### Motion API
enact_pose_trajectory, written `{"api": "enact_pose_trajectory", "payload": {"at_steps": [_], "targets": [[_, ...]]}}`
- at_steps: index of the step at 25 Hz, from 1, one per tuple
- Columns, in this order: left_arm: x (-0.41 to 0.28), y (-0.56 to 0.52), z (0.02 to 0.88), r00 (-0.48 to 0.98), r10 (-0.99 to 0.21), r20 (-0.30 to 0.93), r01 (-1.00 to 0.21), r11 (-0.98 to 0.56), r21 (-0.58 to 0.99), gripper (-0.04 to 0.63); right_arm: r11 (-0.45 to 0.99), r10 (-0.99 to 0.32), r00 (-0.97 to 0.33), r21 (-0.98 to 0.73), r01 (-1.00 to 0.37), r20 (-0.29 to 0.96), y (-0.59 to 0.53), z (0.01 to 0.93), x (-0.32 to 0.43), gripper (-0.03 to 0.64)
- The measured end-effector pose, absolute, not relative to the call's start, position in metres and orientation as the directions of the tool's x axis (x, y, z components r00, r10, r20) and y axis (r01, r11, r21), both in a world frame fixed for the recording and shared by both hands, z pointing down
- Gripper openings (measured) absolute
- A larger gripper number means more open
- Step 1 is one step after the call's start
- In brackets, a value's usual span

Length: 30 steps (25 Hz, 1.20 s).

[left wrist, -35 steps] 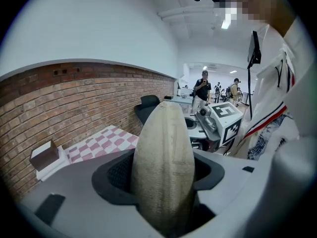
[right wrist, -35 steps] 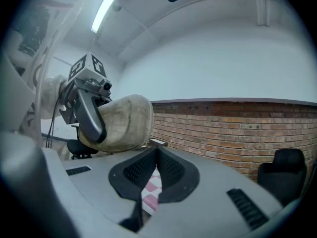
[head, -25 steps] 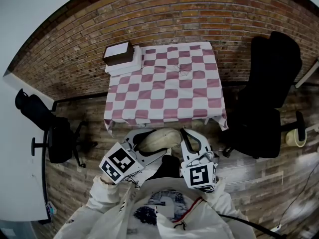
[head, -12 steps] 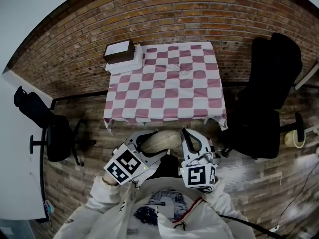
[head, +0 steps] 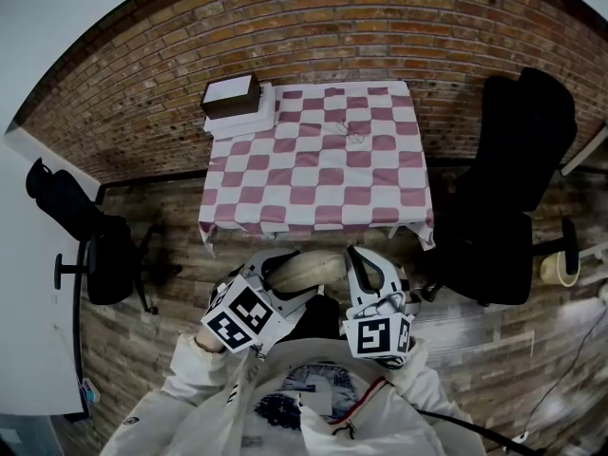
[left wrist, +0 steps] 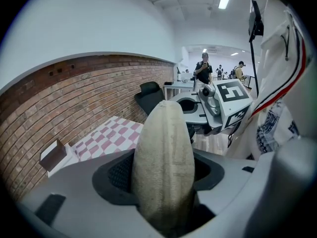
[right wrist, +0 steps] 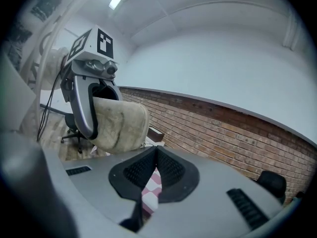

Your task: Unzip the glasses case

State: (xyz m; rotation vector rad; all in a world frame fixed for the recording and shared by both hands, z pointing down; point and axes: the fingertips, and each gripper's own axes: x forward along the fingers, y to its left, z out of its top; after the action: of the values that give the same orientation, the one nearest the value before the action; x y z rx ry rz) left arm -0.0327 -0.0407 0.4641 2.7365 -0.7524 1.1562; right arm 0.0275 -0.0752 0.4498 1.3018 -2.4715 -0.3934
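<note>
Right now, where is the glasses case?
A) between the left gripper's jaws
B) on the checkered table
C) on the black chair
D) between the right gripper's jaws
A: the case sits clamped in the left gripper, whose jaws press on its sides.

Slight roll and rightward shift of the left tool (head: 271, 272).

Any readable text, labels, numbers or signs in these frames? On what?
None readable.
Left marker cube, right marker cube: black-and-white square codes, no words.
Shirt print: too blurred to read.
Brown box: no label visible.
</note>
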Motion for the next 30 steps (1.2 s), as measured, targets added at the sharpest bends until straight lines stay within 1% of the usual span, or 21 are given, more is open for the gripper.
{"api": "enact_pose_trajectory", "payload": {"at_steps": [15,30], "targets": [[-0.049,-0.066,0.473,0.584,-0.408,0.701,-0.428,-0.889,-0.161,0.291,0.504,-0.855,-0.485,0.506,-0.7,0.181,-0.098,0.446,0.012,0.016],[-0.123,-0.119,0.47,0.573,-0.43,0.698,-0.402,-0.889,-0.217,0.291,0.458,-0.874,-0.454,0.602,-0.654,0.171,-0.145,0.423,-0.065,0.015]]}}
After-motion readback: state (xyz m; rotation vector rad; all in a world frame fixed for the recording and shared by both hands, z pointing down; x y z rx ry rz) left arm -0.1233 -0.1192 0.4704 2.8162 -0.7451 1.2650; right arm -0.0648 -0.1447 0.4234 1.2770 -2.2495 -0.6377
